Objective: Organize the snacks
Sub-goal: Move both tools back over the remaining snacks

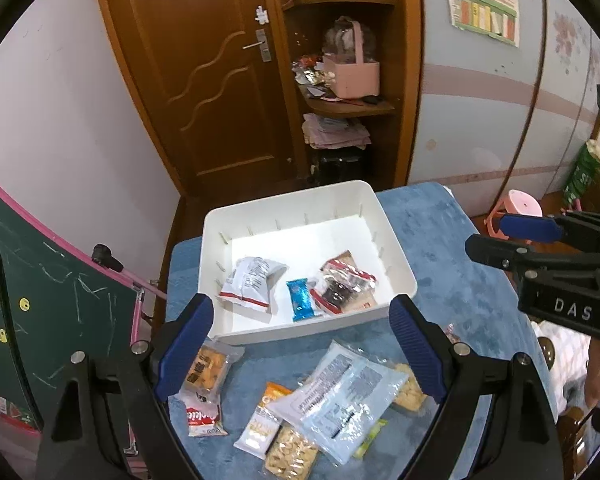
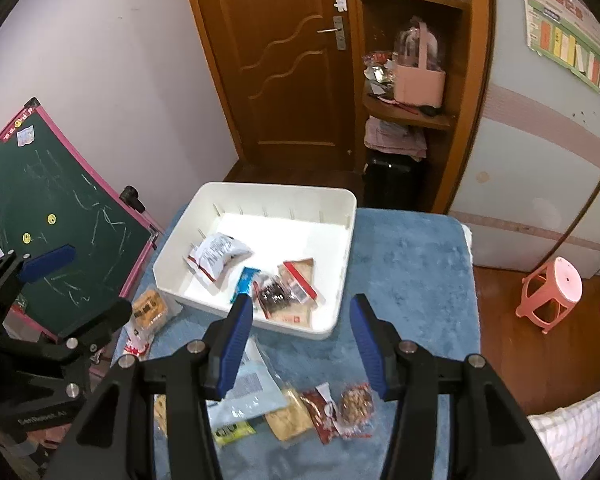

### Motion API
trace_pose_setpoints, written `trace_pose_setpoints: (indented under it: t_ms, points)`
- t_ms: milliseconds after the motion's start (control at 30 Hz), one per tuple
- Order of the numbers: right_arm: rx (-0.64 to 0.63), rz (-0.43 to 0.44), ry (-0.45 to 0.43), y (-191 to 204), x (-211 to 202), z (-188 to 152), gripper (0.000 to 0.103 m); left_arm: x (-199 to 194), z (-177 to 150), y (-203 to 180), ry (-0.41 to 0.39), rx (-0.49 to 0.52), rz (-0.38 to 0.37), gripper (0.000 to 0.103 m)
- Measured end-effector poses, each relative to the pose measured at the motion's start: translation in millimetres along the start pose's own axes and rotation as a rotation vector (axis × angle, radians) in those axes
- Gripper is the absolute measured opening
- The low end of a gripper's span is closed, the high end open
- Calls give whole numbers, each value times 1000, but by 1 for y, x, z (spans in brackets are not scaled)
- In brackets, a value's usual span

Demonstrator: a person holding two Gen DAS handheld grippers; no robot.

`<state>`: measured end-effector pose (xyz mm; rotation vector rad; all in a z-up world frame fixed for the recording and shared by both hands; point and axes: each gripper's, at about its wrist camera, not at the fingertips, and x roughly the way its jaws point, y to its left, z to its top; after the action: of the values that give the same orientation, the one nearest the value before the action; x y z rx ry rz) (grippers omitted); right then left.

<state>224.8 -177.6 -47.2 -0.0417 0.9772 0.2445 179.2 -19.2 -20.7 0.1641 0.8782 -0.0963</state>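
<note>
Left gripper [image 1: 300, 344] hangs spread and empty at the frame's bottom, over loose snacks [image 1: 332, 404] on the blue mat [image 1: 460, 264]; right gripper [image 2: 300, 344] likewise spread, holding nothing. Centre frame, the white bin [image 1: 396, 240] holds three packets [image 1: 252, 280], probably the sorting spot

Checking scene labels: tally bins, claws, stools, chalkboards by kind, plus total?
Bins: 1, the white bin
Claws: 2, the left claw and the right claw, both open
Stools: 1, the pink stool
Chalkboards: 1, the chalkboard
Total: 5
</note>
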Motion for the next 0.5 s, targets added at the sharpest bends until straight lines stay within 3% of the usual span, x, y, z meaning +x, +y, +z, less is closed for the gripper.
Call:
trace_pose_setpoints:
  t_ms: [233, 500]
  points:
    - [21, -36, 27, -23, -2, -23, 51, 6, -15, -18, 40, 43, -67, 89]
    - [63, -56, 93, -44, 13, -48, 51, 57, -55, -30, 232, 83, -253, 89]
